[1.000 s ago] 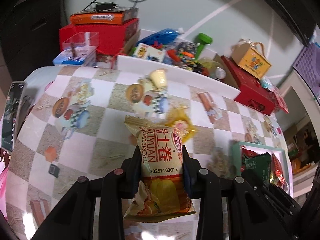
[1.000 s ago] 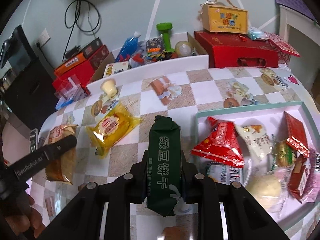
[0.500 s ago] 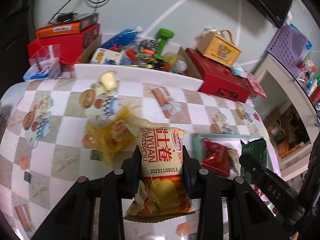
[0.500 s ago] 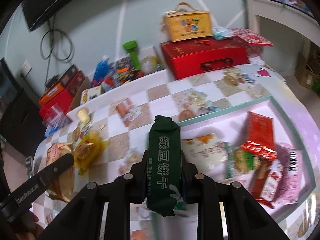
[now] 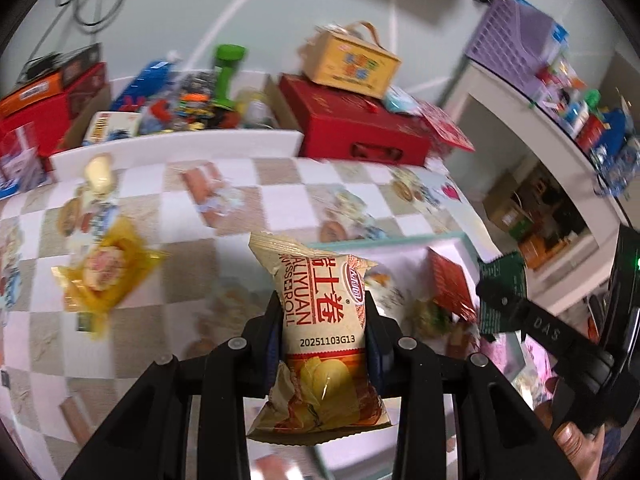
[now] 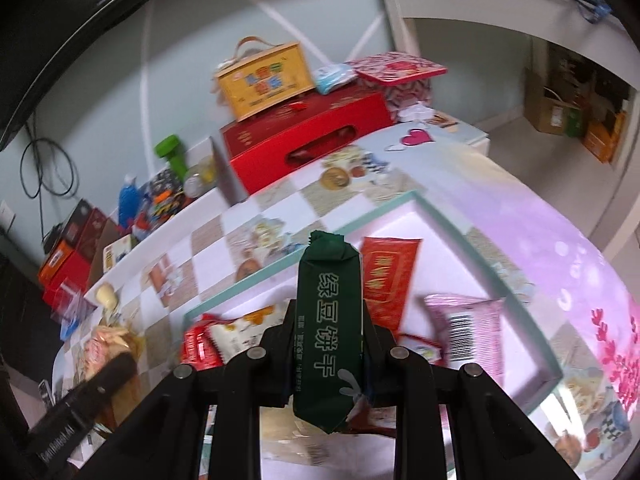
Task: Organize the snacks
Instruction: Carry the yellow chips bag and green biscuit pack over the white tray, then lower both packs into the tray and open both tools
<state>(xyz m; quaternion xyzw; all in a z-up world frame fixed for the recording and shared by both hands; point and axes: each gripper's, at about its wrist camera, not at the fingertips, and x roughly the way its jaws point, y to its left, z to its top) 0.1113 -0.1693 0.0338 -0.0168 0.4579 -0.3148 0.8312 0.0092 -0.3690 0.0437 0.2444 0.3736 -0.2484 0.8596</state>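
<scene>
You are in the carrying step, with both packets lifted and neither yet put down. Your left gripper (image 5: 324, 320) is clamped on the beige roll packet (image 5: 322, 324), held above the near left corner of the tray (image 6: 516, 284). Your right gripper (image 6: 329, 344) is clamped on the green biscuit packet (image 6: 329, 320), held over the middle of the tray, where other snacks lie. One yellow packet (image 5: 104, 270) lies on the worktop (image 5: 280, 200), left of the tray. Next, I judge, lower each packet onto a bare patch of tray before releasing.
</scene>
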